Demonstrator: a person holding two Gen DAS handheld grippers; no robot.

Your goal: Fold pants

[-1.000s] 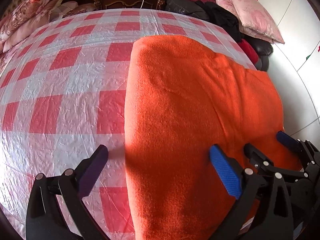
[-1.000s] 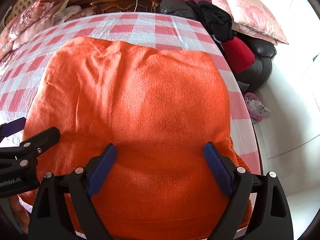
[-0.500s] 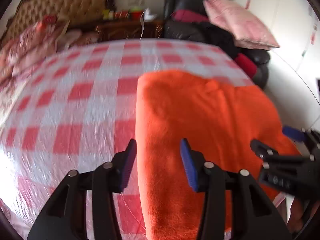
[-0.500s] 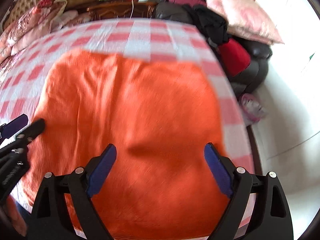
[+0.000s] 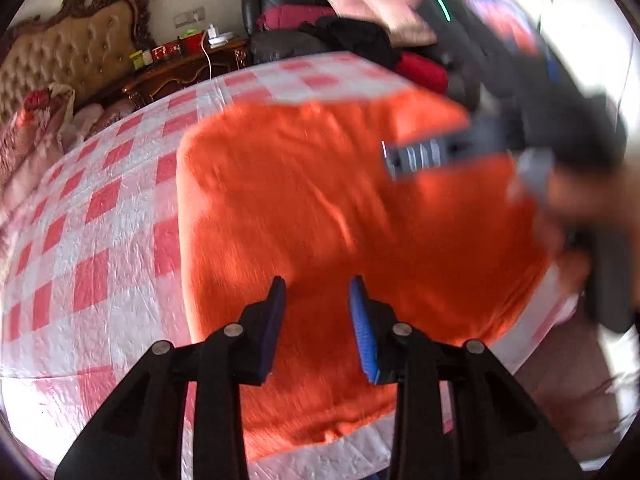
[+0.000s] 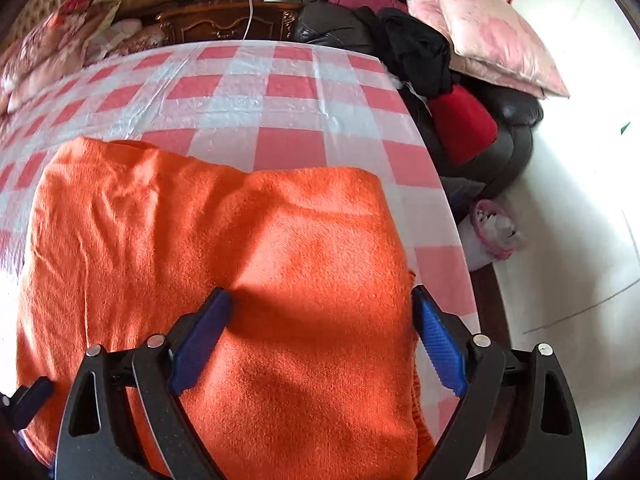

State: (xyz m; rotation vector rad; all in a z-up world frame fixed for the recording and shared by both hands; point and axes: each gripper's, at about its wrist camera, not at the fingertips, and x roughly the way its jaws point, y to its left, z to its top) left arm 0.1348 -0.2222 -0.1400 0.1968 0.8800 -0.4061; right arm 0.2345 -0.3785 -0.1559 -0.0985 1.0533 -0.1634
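Right wrist view, checked bedspread (image 6: 256,92) (red, white), orange pants (image 6: 224,264), right tool (image 6: 320,320) released, left tool (image 5: 318,312) narrowing, empty.

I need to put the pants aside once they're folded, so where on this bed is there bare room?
The checked sheet is bare between the orange pants and the wooden nightstand, and in the left wrist view left of the pants toward the floral bedding. It is crowded on the right: the sofa holds dark clothes, a red item and pink pillows.
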